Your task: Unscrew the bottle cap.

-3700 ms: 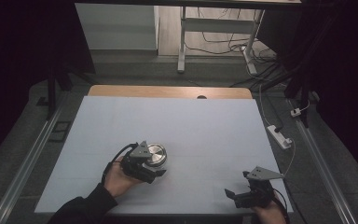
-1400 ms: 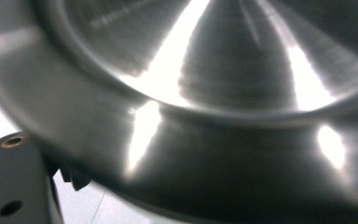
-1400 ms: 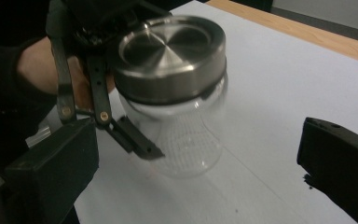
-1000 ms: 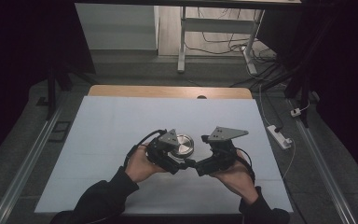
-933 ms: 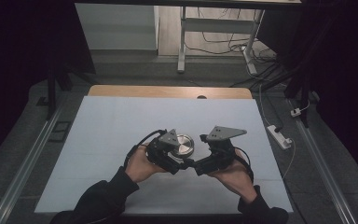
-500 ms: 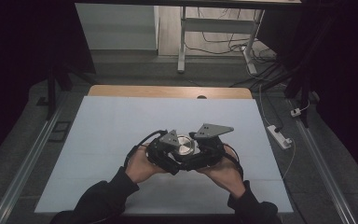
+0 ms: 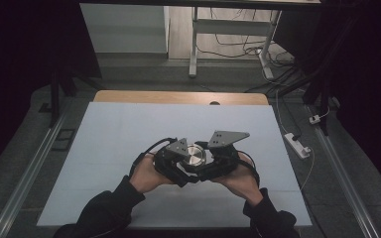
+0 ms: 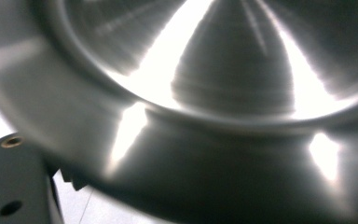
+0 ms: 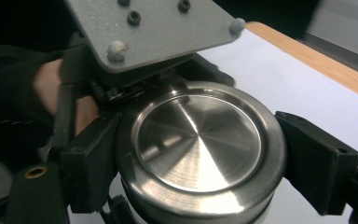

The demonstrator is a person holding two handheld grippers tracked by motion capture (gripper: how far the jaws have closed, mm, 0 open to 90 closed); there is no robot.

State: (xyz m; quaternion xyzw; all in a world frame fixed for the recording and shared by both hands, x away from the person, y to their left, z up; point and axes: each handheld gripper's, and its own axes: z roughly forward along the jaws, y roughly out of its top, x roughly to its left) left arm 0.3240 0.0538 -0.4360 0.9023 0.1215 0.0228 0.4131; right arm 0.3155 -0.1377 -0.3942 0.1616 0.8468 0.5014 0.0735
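A round steel tin (image 7: 195, 154) with a brushed lid (image 9: 198, 140) sits between both grippers, low over the white table top (image 7: 129, 129) near its front middle. My left gripper (image 7: 186, 163) comes in from the left and is shut on the tin's body; in the left gripper view the tin's wall (image 8: 191, 116) is pressed up close, with one black jaw at the lower left. My right gripper (image 9: 191, 163) comes in from the right. Its two black jaws touch opposite sides of the lid's rim. The left gripper's grey plate (image 9: 149, 28) hangs over the far side of the lid.
The white top ends in a wooden strip (image 7: 178, 97) at the far edge. A white power strip (image 7: 297, 144) with its cable lies on the floor beside the table's right edge. Metal rails (image 7: 30, 168) run along both sides. Table legs and cables stand beyond.
The left gripper has carried the tin from front left toward the middle. The right gripper came in from the front right corner and closed its jaws on the lid.
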